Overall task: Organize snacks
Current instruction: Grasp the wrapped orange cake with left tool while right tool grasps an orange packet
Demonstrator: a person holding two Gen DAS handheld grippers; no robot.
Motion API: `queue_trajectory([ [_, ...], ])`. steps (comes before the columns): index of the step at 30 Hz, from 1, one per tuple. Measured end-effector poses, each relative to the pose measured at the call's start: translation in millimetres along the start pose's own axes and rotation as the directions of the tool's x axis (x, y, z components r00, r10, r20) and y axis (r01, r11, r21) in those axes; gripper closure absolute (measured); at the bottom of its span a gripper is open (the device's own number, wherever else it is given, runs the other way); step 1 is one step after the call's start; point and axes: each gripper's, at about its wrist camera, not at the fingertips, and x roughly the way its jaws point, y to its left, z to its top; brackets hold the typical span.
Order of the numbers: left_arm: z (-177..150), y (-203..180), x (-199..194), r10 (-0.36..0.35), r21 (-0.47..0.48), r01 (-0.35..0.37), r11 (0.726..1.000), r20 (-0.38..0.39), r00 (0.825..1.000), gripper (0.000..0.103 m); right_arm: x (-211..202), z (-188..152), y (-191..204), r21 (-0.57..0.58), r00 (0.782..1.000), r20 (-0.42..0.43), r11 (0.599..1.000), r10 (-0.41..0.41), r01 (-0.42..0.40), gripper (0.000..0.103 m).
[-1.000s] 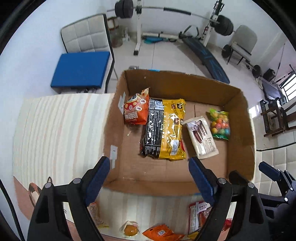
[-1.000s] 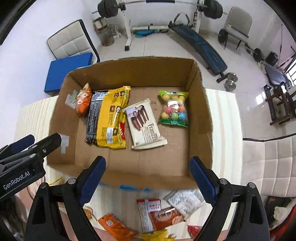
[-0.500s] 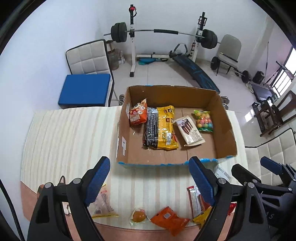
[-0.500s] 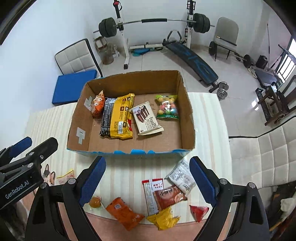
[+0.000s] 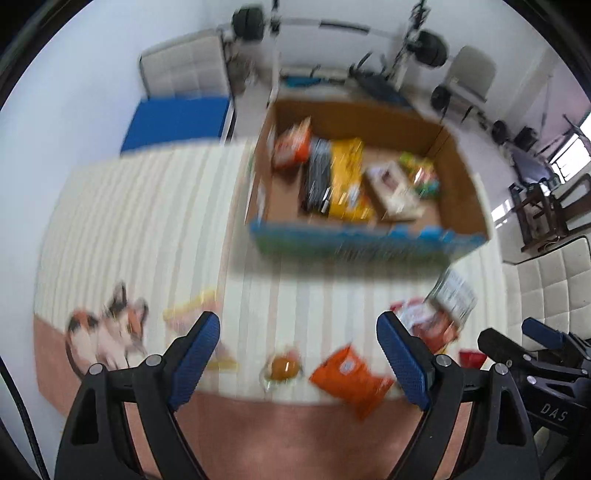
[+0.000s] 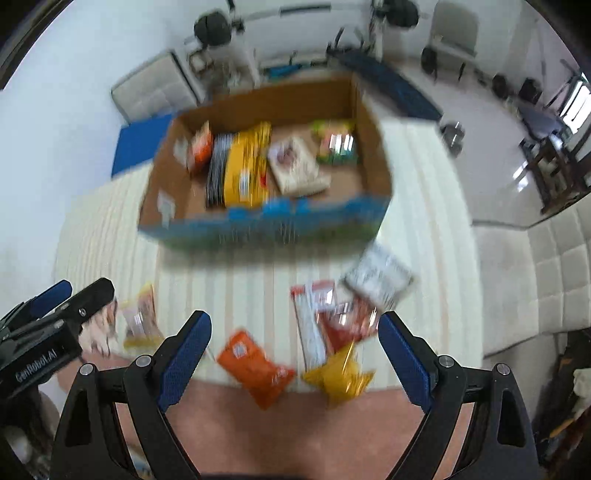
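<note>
while both tongs [image 5: 297, 347] [image 6: 294, 343] gape, snacks [image 6: 255, 371] lie below.

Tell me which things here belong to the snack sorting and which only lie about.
Belong: cardboard box, orange packet, yellow packet, white packet, red packets.
Only lying about: barbell rack, blue cushion, weight bench.

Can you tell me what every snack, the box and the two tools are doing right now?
Left tool: open, empty.
Right tool: open, empty.
Cardboard box: open, snacks inside.
Orange packet: loose on the table.
Yellow packet: loose on the table.
White packet: on the table, outside the box.
</note>
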Motion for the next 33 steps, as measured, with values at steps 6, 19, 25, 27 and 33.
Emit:
queue_trajectory([
  [6, -50, 39, 62, 0.066, -0.056, -0.077, 0.995, -0.172, 0.983, 0.016, 82, -37, 26, -0.152, 0.979, -0.202, 0.988, -0.005, -0.027, 0.009],
  [19, -104, 112, 118, 0.082, -0.18, -0.146, 0.973, -0.322, 0.943, 0.016, 203, -83, 77, -0.405, 0.897, -0.406, 0.914, -0.174, -0.006, 0.012],
  [25, -103, 93, 126, 0.021, -0.156, -0.076, 0.985, -0.328, 0.945, 0.016, 199, -76, 42, -0.144, 0.9, -0.417, 0.987, -0.126, 0.071, 0.023],
  [27, -96, 87, 132, -0.032, -0.182, -0.033, 0.983, -0.342, 0.939, 0.016, 197, -73, 25, -0.012, 0.902, -0.426, 0.998, -0.068, 0.069, 0.026],
  [33, -76, 72, 160, -0.165, -0.276, 0.058, 0.959, -0.383, 0.909, 0.016, 192, -67, 6, 0.109, 0.894, -0.445, 0.994, 0.057, -0.009, 0.015],
])
